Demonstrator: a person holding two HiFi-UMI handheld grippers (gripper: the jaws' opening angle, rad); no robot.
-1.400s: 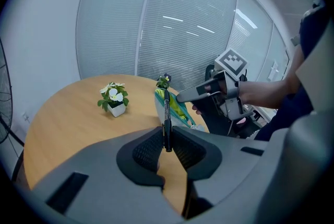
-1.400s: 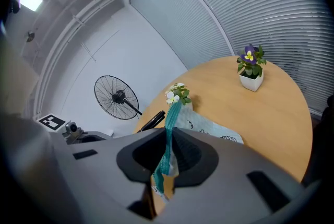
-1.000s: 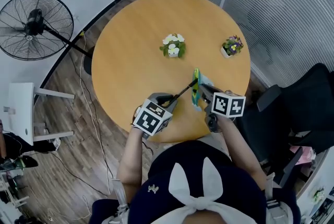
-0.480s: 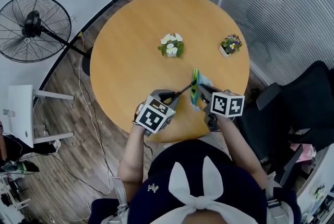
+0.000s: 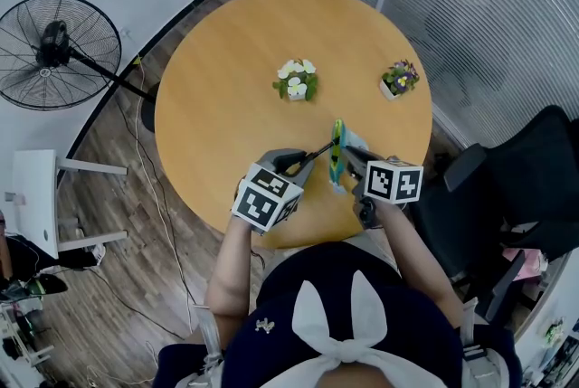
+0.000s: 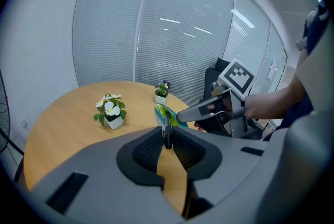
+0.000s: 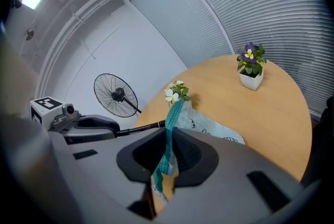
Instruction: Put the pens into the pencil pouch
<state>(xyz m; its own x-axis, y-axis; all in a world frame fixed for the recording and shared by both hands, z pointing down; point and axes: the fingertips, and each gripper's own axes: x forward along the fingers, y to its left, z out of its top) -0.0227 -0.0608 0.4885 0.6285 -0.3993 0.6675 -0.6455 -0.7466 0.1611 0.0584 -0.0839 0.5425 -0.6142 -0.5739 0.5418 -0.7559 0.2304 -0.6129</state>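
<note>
You are pinching a slim black pen (image 5: 315, 157) by its back end in your left gripper (image 5: 291, 166), and it is pointing across at the pencil pouch (image 5: 339, 153). The pouch, pale blue with small dark prints and a teal zipper edge (image 7: 170, 124), is standing up on edge near your side of the round wooden table (image 5: 217, 97). Your right gripper (image 5: 351, 158) is clamping that zipper edge. The pen's tip seems to be just reaching the pouch's mouth.

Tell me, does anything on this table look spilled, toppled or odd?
Nothing stands out. The white-flowered pot and purple-flowered pot stand upright; the right gripper holds the pouch up by its teal edge, and the left gripper holds a black pen toward it.
</note>
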